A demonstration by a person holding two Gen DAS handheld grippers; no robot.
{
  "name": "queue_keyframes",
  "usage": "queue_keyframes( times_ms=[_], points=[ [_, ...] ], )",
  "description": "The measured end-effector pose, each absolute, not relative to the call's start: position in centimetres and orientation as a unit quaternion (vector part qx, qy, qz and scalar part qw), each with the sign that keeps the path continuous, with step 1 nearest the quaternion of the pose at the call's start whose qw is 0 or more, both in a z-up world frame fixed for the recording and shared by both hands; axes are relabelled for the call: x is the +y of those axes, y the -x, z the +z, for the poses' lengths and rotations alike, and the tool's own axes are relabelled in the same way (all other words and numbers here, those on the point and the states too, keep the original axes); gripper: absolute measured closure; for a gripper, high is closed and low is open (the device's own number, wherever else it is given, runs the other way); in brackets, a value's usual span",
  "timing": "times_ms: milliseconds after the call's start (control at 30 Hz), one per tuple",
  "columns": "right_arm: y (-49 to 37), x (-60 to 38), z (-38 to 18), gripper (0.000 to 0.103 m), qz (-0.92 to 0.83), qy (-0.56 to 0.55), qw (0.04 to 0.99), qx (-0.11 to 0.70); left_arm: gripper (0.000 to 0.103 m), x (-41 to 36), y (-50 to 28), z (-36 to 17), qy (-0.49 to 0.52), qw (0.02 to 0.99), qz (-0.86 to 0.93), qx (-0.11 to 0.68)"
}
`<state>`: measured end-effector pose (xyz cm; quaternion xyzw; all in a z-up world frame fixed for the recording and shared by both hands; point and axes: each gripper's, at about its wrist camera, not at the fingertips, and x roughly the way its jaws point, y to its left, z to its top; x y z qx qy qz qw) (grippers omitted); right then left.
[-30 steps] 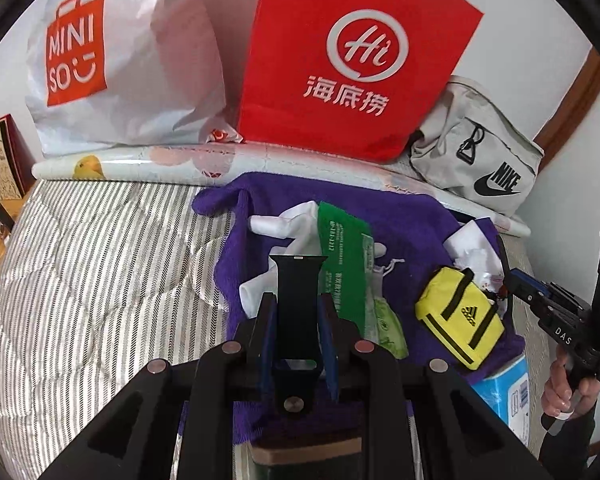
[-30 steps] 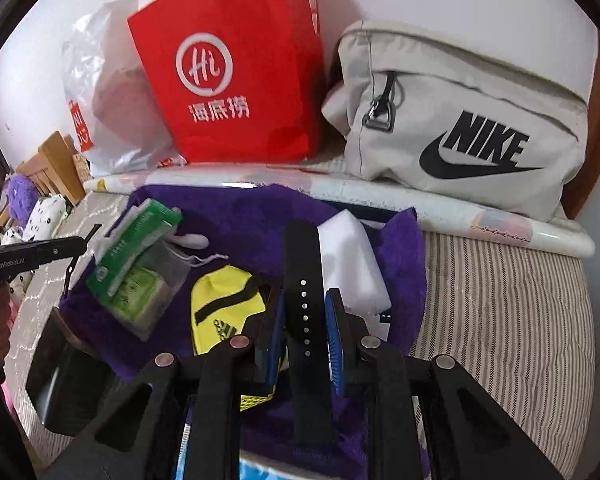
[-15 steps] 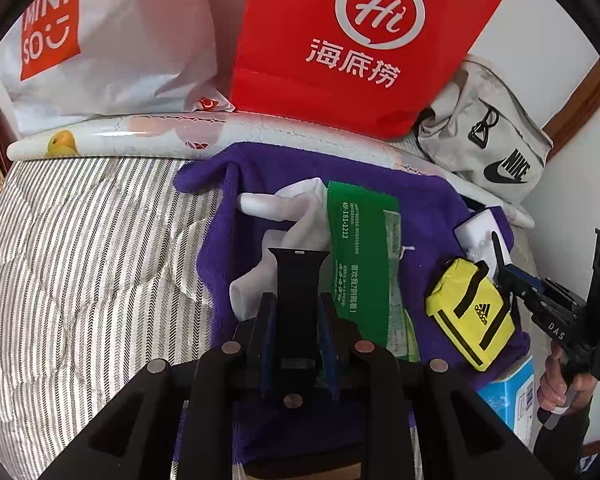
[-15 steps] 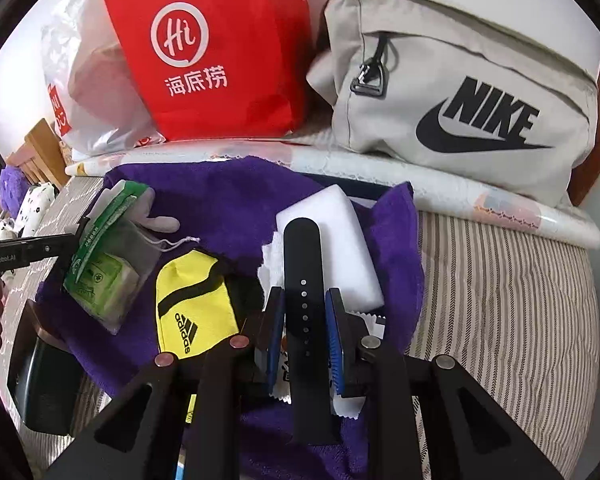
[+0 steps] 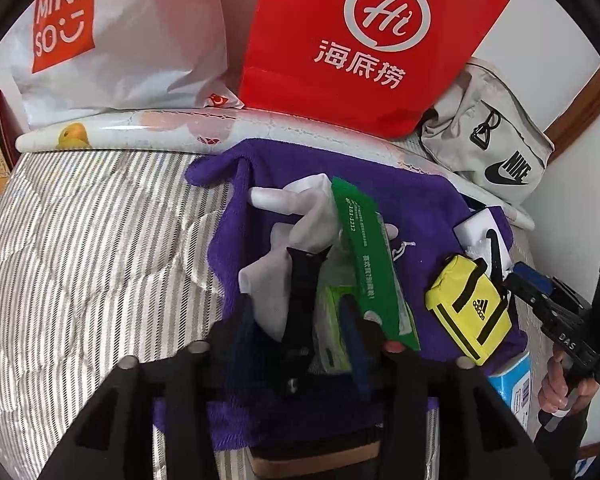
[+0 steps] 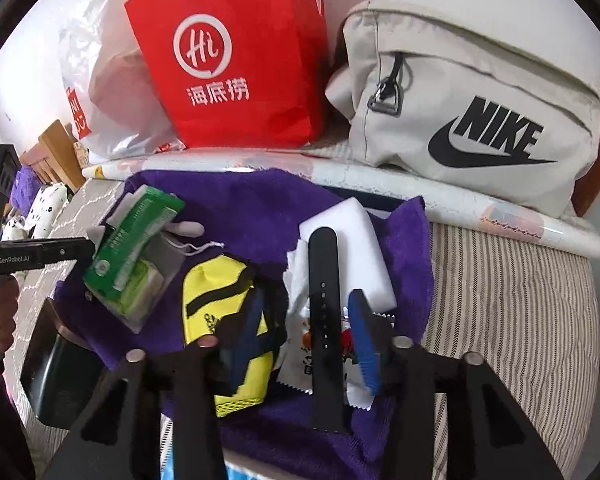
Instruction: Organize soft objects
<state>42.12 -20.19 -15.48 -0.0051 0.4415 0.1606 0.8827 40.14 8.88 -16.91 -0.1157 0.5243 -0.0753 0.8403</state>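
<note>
A purple towel (image 5: 420, 204) lies on the striped bed and carries a white glove (image 5: 296, 212), a green tissue pack (image 5: 364, 264), a yellow Adidas pouch (image 5: 470, 312) and a white sponge (image 6: 350, 240). My left gripper (image 5: 296, 320) is open, low over the glove and green pack, with a black watch strap piece (image 5: 302, 300) between its fingers. My right gripper (image 6: 306, 320) is open above a snack packet (image 6: 300, 344), with a black holed strap (image 6: 324, 304) lying between its fingers. The pouch (image 6: 220, 296) sits just left of it.
A red paper bag (image 5: 364, 40), a white Miniso bag (image 5: 112, 36) and a beige Nike bag (image 6: 472, 116) stand along the wall behind a white roll (image 5: 172, 132). Striped bedding (image 5: 80, 260) spreads to the left. A blue box (image 5: 512, 380) pokes out under the towel.
Both grippers have opened from shut on the black strap pieces. Both have moved forward and lower over the towel.
</note>
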Motion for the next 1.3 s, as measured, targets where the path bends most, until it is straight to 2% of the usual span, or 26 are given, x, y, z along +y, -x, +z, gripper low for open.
queue_keyframes(
  times_ms=[67,100,167,200,367,500,633,767,1000,1300],
  points=[
    [-41.7,-20.2,-15.0,0.051,0.161,0.002,0.883,0.441,0.057,8.8,-39.7,-16.3,0.112,0.842,-0.077,0.522],
    [-41.5,-20.2,-14.7,0.045,0.160,0.000,0.883,0.442,0.054,8.8,-39.4,-16.0,0.110,0.843,-0.076,0.521],
    [-41.0,-20.2,-14.1,0.040,0.154,-0.002,0.883,0.443,0.046,8.6,-38.6,-15.2,0.100,0.847,-0.070,0.517],
    [-40.6,-20.2,-13.8,0.040,0.152,-0.002,0.884,0.443,0.042,8.5,-38.3,-14.9,0.095,0.848,-0.068,0.517],
    [-38.2,-20.1,-12.0,0.039,0.137,-0.001,0.882,0.450,0.037,7.8,-35.7,-12.7,0.070,0.856,-0.050,0.510],
    [-34.7,-20.2,-10.1,0.026,0.123,-0.014,0.891,0.437,0.035,7.1,-32.8,-10.8,0.060,0.862,-0.054,0.501],
    [-31.5,-20.1,-8.7,0.026,0.126,-0.033,0.893,0.430,0.028,6.2,-29.4,-8.3,0.054,0.877,-0.058,0.474],
    [-28.1,-19.6,-7.6,0.024,0.118,-0.022,0.898,0.423,0.026,5.4,-25.8,-6.1,0.042,0.891,-0.055,0.449],
    [-21.5,-19.1,-4.7,0.007,0.109,-0.019,0.916,0.384,0.004,4.7,-19.9,-3.4,0.041,0.905,-0.072,0.417],
    [-16.1,-19.4,-3.6,0.005,0.076,-0.050,0.917,0.389,0.004,4.2,-13.8,-2.8,0.050,0.914,-0.062,0.398]
  ],
)
